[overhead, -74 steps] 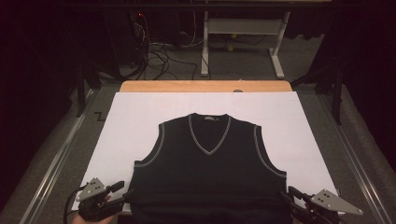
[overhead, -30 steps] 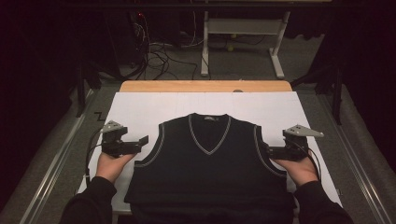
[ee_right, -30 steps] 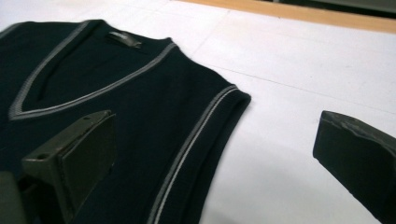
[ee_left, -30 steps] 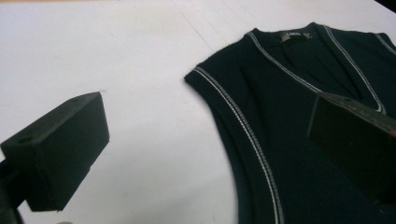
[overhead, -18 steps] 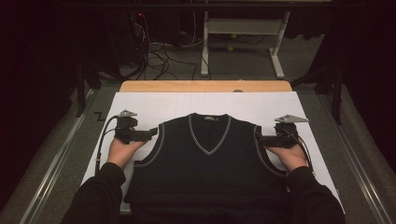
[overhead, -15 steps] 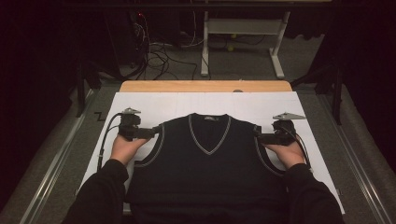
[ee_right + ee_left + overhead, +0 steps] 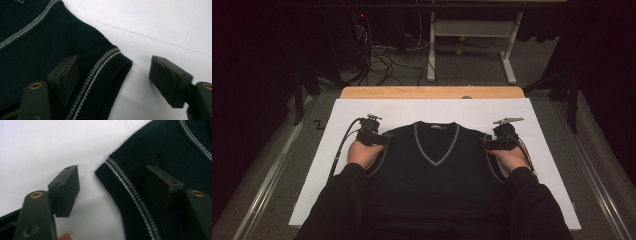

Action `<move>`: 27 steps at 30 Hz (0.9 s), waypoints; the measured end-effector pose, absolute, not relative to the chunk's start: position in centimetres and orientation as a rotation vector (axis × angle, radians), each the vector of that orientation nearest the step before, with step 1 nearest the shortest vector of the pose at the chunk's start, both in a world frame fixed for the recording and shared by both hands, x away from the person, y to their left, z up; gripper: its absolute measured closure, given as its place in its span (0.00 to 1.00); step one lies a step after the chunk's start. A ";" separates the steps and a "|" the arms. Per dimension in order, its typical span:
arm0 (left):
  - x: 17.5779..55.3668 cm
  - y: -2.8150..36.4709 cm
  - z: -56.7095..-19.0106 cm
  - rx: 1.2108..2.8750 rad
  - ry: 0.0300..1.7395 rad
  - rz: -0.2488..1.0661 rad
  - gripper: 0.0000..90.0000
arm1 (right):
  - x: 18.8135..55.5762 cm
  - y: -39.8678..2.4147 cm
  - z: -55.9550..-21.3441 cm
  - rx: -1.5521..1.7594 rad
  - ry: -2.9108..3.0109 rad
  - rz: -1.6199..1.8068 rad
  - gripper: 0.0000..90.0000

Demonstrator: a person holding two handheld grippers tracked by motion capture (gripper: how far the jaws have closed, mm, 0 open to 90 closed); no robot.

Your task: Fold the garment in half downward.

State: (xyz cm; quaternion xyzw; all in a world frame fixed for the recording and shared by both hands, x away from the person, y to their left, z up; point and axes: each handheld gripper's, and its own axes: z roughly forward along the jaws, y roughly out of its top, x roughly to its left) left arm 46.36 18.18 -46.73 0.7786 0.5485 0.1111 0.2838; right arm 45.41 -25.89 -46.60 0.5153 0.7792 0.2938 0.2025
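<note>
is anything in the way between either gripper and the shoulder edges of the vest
Nothing visible. The left gripper is open, its jaws straddling the striped armhole edge of the vest on the bare white sheet. The right gripper is open and straddles the other shoulder edge the same way.

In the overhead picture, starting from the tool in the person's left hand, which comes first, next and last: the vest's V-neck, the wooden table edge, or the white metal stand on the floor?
From the left tool, in the high view:
1. V-neck of the vest, just to its right.
2. Wooden table edge, beyond the white sheet at the far end.
3. White metal stand, on the floor behind the table.
</note>
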 end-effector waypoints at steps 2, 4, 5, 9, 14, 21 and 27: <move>46.5 17.9 -46.6 2.079 1.497 0.300 0.33 | 45.5 -25.7 -46.7 1.436 2.161 0.822 0.32; 46.5 17.7 -46.5 2.078 1.500 0.297 0.42 | 45.4 -25.5 -46.7 1.434 2.157 0.836 0.41; 46.4 17.6 -46.5 2.082 1.494 0.299 0.46 | 45.3 -25.4 -46.7 1.425 2.161 0.841 0.45; 46.1 17.2 -46.6 2.082 1.469 0.301 0.55 | 45.0 -25.0 -46.6 1.390 2.183 0.853 0.62; 45.8 16.7 -46.6 2.085 1.438 0.280 0.76 | 44.6 -24.3 -46.6 1.348 2.221 0.864 0.85; 46.1 18.4 -44.7 1.954 1.378 0.280 0.79 | 44.2 -24.5 -45.0 1.296 2.167 0.919 0.87; 45.8 19.0 -41.7 1.849 1.296 0.393 0.79 | 44.3 -25.4 -41.8 1.264 2.028 0.993 0.87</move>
